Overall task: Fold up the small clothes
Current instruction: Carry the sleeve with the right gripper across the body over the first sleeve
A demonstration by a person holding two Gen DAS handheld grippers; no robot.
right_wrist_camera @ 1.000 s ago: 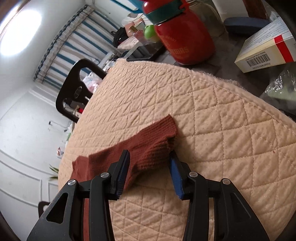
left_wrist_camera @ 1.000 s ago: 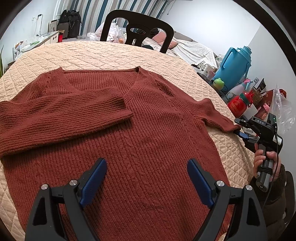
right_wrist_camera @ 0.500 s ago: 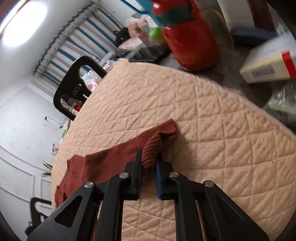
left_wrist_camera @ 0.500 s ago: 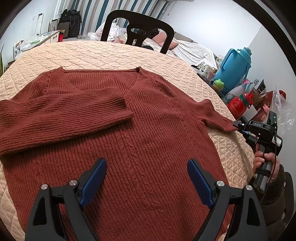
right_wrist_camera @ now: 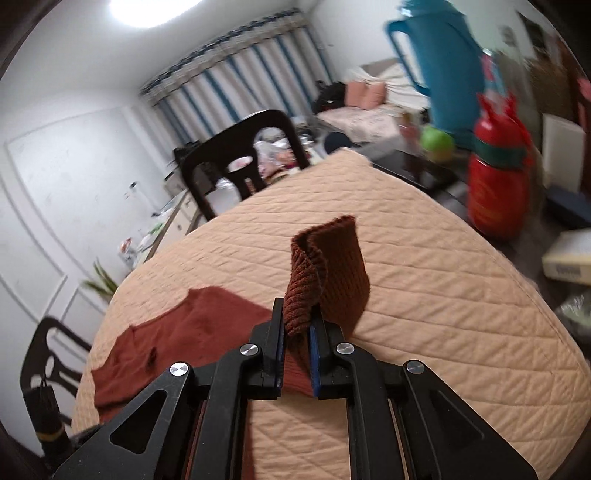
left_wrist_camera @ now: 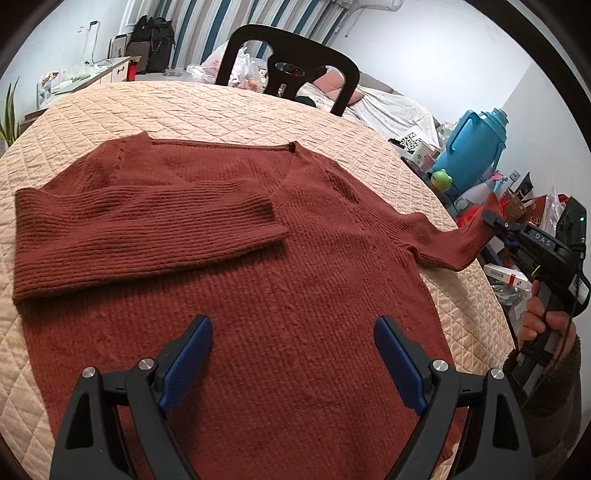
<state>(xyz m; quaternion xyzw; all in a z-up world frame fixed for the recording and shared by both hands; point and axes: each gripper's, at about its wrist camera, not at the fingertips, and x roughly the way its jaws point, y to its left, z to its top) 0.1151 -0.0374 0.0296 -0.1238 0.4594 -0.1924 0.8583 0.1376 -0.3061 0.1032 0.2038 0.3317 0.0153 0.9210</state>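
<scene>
Sweater flat on table, right cuff clamped and lifted

Sweater (left_wrist_camera: 280, 280), rust-red ribbed knit with V-neck, lies front-up on the quilted beige cover of the table (left_wrist_camera: 229, 110). Left sleeve (left_wrist_camera: 140, 236) is folded in across the chest, cuff end near the V of the neck. Left gripper (left_wrist_camera: 293, 354) hangs over the lower body of the sweater, blue-padded fingers (left_wrist_camera: 188, 354) wide apart, nothing between them; cannot tell if they touch the knit. Black chair (left_wrist_camera: 295, 70) stands at the far edge of the table, striped curtain (left_wrist_camera: 236, 22) behind it. Right sleeve (left_wrist_camera: 454, 240) stretches out past the table's right side, its end raised off the cover. Right gripper (right_wrist_camera: 297, 339) has its fingers (right_wrist_camera: 277, 332) closed together on the cuff (right_wrist_camera: 325, 266); in the right wrist view the cuff stands up folded above the fingers, the rest of the sleeve running down beneath them. In the left wrist view the same gripper appears at far right, held by a hand (left_wrist_camera: 543, 321) with the sleeve end pinched at its tip. Beyond the table's right edge: blue jug (left_wrist_camera: 472, 147), small green toy (left_wrist_camera: 441, 179), red bottle (right_wrist_camera: 498, 184), white box (right_wrist_camera: 569, 258). Right wrist view is motion-blurred on that clutter.
</scene>
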